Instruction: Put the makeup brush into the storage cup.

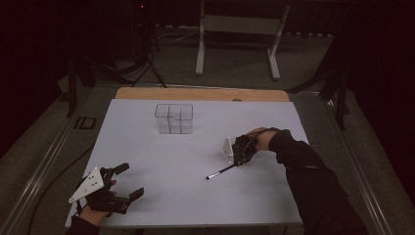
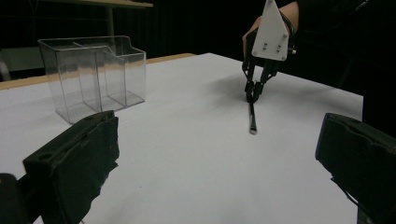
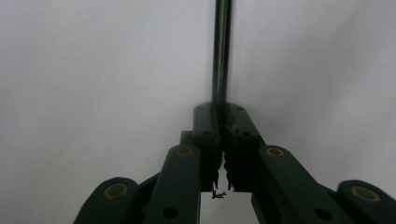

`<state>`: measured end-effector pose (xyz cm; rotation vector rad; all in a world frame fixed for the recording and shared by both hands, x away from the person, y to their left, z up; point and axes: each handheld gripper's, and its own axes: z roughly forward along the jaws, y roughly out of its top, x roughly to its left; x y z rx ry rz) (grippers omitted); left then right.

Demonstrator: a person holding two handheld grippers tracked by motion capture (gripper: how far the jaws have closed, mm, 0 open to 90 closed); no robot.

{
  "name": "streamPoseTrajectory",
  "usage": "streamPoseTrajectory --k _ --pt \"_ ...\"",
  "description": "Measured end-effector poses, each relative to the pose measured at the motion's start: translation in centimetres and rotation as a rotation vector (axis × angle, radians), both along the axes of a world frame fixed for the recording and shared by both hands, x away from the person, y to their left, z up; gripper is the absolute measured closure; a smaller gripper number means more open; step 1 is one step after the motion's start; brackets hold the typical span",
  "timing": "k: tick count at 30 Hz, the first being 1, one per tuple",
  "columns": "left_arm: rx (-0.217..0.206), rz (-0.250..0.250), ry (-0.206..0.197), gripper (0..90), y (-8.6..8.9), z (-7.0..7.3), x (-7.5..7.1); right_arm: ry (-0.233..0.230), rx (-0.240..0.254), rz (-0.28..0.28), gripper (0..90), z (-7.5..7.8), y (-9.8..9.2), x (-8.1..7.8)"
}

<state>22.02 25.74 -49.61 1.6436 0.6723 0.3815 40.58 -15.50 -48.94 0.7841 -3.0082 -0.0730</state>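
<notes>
The right tool (image 1: 236,164) has its jaws pinched tight on one end of a thin dark stick, probably a small brush (image 1: 220,172), which lies on the white surface (image 1: 166,196) right of centre and towards the near side. In the right gripper view the shaft (image 3: 221,51) runs straight out from between the closed pads, so the grip looks centred. The far tip of the brush appears to rest on the surface, seen from the left gripper view (image 2: 252,122).

The left tool (image 1: 120,188) sits at the near left corner with its jaws wide apart and nothing between them.

The clear divided box (image 1: 174,118) stands towards the far side, well apart from the brush, and is the likely place for it.

To do the lift well, I would judge these points matter:

- Keep the pinch firm; a shaft this thin can swivel between the pads.
- Raise it straight up before moving across, so the free tip does not drag.
- Since it is held by one end, expect the long end to droop; tip the wrist to let it hang towards vertical before lowering it into a compartment.
- Approach the box from above, clear of its thin walls.
</notes>
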Motion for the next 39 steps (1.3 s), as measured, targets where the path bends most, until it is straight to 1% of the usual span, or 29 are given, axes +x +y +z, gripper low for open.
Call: streamPoseTrajectory --k 1,2,6,7,9,11,13,14,15,16,17,18,19,20,21,22,23,25,26,27,28,29,30,33,34,36,37,38,39 --pt "0.000 0.000 -0.001 1.1 0.0 0.0 0.0 0.003 -0.004 -0.005 84.0 0.0 0.1 0.0" --pt "0.001 0.002 -0.003 1.1 0.0 0.0 0.0 0.040 -0.013 -0.040 84.1 0.1 0.2 0.1" --pt "0.000 0.004 -0.003 1.1 0.1 0.0 0.0 0.046 -0.006 -0.050 84.1 0.3 0.2 -0.1" --pt "0.001 0.003 -0.002 1.1 0.0 0.0 0.0 0.065 0.010 -0.086 84.1 0.9 0.1 -0.1" --pt "0.002 0.002 -0.002 1.1 0.0 0.0 0.0 0.069 0.015 -0.097 84.2 1.1 0.0 -0.2" --pt "0.002 0.003 -0.002 1.1 0.0 0.0 0.0 0.082 0.031 -0.150 84.1 1.7 -0.1 -0.2" --pt "0.003 0.004 -0.003 1.1 0.0 0.0 0.0 0.079 0.034 -0.160 84.1 1.8 -0.2 -0.3" --pt "0.003 0.004 -0.004 1.1 0.0 0.0 0.0 0.089 0.038 -0.191 84.1 2.1 -0.3 -0.4" --pt "0.004 0.004 -0.003 1.1 0.0 0.0 0.0 0.089 0.038 -0.191 84.1 2.1 -0.3 -0.4" --pt "0.004 0.003 -0.003 1.1 0.0 0.0 0.0 0.086 0.053 -0.224 84.1 2.6 -0.6 -0.4" --pt "0.004 0.003 -0.002 1.1 0.0 0.0 0.0 0.088 0.054 -0.238 84.1 2.8 -0.7 -0.4" --pt "0.005 0.003 -0.002 1.1 0.0 0.0 0.0 0.088 0.054 -0.238 84.1 2.8 -0.7 -0.4" --pt "0.005 0.003 -0.003 1.1 0.0 0.0 0.0 0.097 0.062 -0.268 84.1 3.2 -0.9 -0.4" --pt "0.004 0.005 -0.003 1.1 0.0 0.0 0.0 0.096 0.067 -0.282 84.1 3.4 -1.0 -0.5" --pt "0.004 0.005 -0.003 1.1 0.0 0.0 0.0 0.096 0.067 -0.282 84.1 3.4 -1.0 -0.5" --pt "0.004 0.006 -0.003 1.1 0.0 0.1 0.0 0.096 0.069 -0.297 84.1 3.6 -1.0 -0.5" --pt "0.004 0.005 -0.003 1.1 0.0 0.1 0.0 0.110 0.070 -0.324 84.1 3.7 -1.1 -0.5" --pt "0.007 0.005 -0.004 1.1 0.0 0.1 0.0 0.108 0.081 -0.346 84.0 4.1 -1.3 -0.7" --pt "0.007 0.004 -0.004 1.1 0.0 0.1 0.0 0.119 0.082 -0.361 84.1 4.2 -1.4 -0.7" --pt "0.006 0.003 -0.003 1.1 0.0 0.1 0.0 0.117 0.093 -0.383 84.1 4.5 -1.5 -0.8" --pt "0.006 0.004 -0.003 1.1 0.0 0.1 0.0 0.139 0.106 -0.412 84.0 4.8 -1.7 -0.9" --pt "0.007 0.004 -0.002 1.1 0.0 0.1 0.0 0.139 0.106 -0.412 84.0 4.8 -1.7 -0.9" --pt "0.006 0.004 -0.001 1.1 0.0 0.0 0.0 0.146 0.132 -0.441 84.0 5.2 -2.0 -1.0" --pt "0.006 0.006 -0.001 1.1 0.0 0.1 0.0 0.143 0.146 -0.449 84.1 5.4 -2.2 -1.2" --pt "0.005 0.005 0.000 1.1 0.0 0.1 0.0 0.153 0.166 -0.486 84.1 5.7 -2.6 -1.4" --pt "0.003 0.006 0.002 1.1 0.0 0.1 0.0 0.153 0.166 -0.486 84.1 5.7 -2.6 -1.4" --pt "0.001 0.009 0.002 1.1 0.0 0.1 0.0 0.149 0.179 -0.496 84.0 5.8 -2.8 -1.5" --pt "0.001 0.009 0.002 1.1 0.0 0.1 0.0 0.157 0.219 -0.545 84.0 6.3 -3.4 -1.9" --pt "0.000 0.010 0.001 1.1 0.1 0.1 0.0 0.157 0.219 -0.545 84.0 6.3 -3.4 -1.9"
